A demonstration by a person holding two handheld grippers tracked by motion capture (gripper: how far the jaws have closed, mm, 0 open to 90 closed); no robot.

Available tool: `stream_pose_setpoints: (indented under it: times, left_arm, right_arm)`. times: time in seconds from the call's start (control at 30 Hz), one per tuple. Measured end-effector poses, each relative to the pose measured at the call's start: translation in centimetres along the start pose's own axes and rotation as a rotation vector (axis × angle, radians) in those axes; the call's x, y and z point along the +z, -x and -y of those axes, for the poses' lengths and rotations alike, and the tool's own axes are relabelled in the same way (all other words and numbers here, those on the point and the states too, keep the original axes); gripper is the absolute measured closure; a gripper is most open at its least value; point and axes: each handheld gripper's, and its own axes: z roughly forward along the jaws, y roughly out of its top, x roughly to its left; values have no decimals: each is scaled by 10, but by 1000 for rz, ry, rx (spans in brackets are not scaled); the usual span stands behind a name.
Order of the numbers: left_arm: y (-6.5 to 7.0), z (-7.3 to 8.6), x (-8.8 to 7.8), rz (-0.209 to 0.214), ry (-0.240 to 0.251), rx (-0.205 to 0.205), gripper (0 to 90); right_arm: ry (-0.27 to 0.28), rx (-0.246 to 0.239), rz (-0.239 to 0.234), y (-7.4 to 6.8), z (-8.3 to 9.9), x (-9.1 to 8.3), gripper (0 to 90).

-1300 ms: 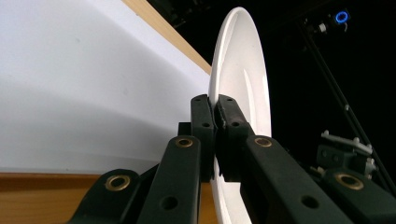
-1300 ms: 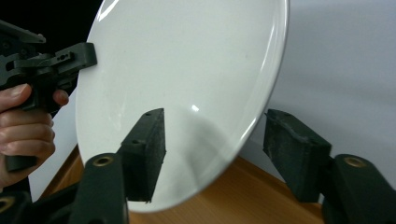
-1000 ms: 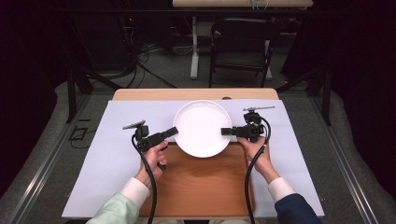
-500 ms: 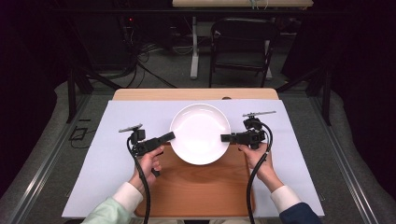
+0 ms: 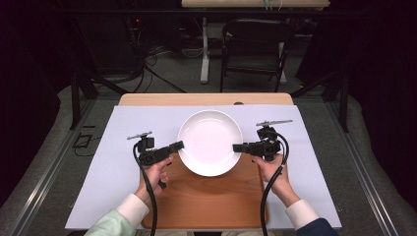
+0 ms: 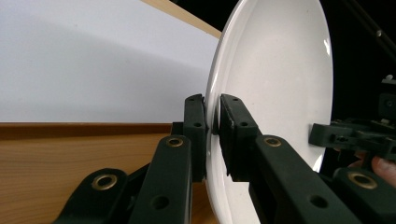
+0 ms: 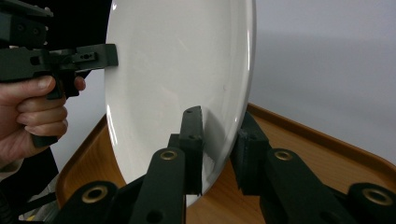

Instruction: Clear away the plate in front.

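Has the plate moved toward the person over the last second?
Yes. The plate, clamped by both hand-held grippers, has come nearer the person; it now overlaps the wooden tray's far edge more.

Plain white plate (image 5: 210,140), black claws

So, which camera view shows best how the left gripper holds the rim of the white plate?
The left gripper view: its two black jaws close on the white plate's rim, one on each face. The high view shows the left gripper small, just reaching the plate's edge. The right gripper view shows it far off, at the opposite rim, with the grip itself unclear.
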Motion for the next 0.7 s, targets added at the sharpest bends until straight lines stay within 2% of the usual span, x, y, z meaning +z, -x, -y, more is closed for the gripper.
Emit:
stream_pose_setpoints:
  times: [0.1, 0.23, 0.3, 0.53, 0.7]
  left_arm:
    - [2, 1, -2, 2, -4, 11, 810]
    - [5, 1, -5, 5, -15, 57, 811]
    - [6, 3, -7, 11, -18, 57, 812]
    - [10, 9, -17, 33, -51, 100, 821]
    - [11, 14, -25, 16, -59, 123, 820]
  right_arm:
    - [1, 2, 0, -3, 2, -2, 770]
    - [-6, -3, 4, -6, 6, -6, 773]
    - [-12, -5, 7, -8, 8, -7, 773]
    - [-20, -8, 7, -14, 15, -13, 777]
    - [-39, -23, 4, -19, 20, -12, 782]
